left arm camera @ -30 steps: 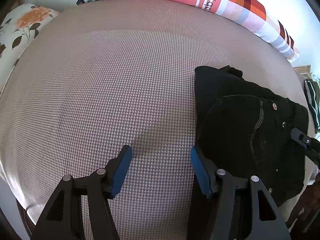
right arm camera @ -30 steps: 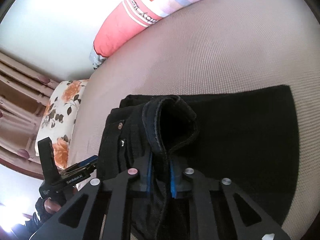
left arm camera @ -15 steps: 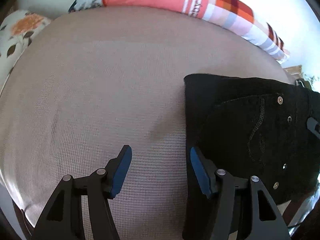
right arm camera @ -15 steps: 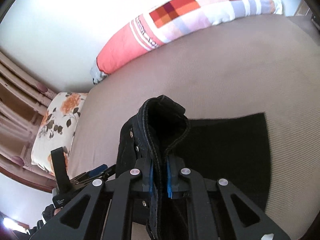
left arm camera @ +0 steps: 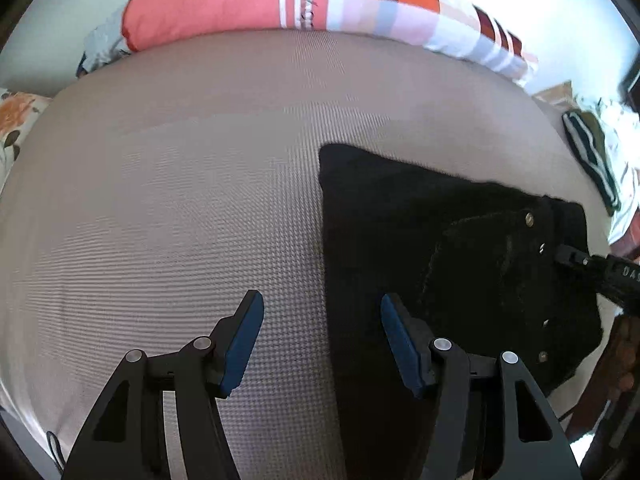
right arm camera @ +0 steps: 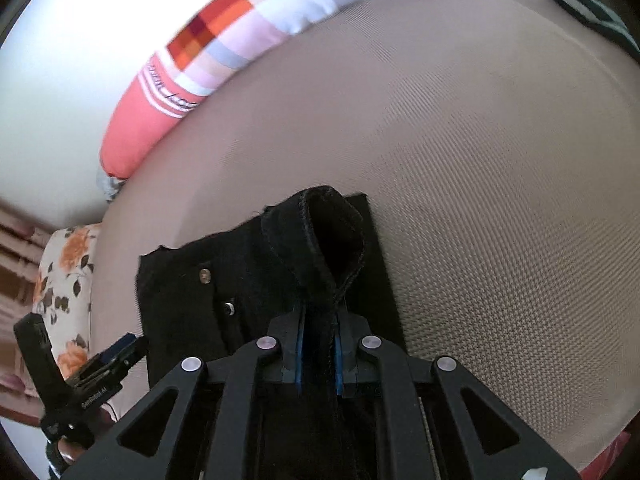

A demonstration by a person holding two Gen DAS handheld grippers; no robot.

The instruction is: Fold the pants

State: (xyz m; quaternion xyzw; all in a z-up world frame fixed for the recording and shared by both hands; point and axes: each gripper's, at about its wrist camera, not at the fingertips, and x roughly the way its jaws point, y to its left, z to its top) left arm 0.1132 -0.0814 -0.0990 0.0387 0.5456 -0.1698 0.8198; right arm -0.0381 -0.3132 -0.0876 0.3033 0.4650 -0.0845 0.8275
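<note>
- The pants [left arm camera: 460, 248] are black cloth, matt and slightly fuzzy, with raised stitching along the seams and small shiny metal rivets [left arm camera: 529, 219].
- The bed [left arm camera: 180, 200] is covered in taupe cloth with a fine woven, grainy texture, matt all over.
- The long pillow [left arm camera: 280, 4] is smooth cloth printed in coral, white stripes and coloured checks.
- The floral pillow [right arm camera: 64, 276] is smooth printed cloth.
- The left hand-held gripper [left arm camera: 322, 340] is matt black plastic with silvery metal pins; its pads [left arm camera: 244, 344] look like blue rubber.
- The right hand-held gripper [right arm camera: 318, 354] has the same black plastic, metal pins and blue pads.
</note>
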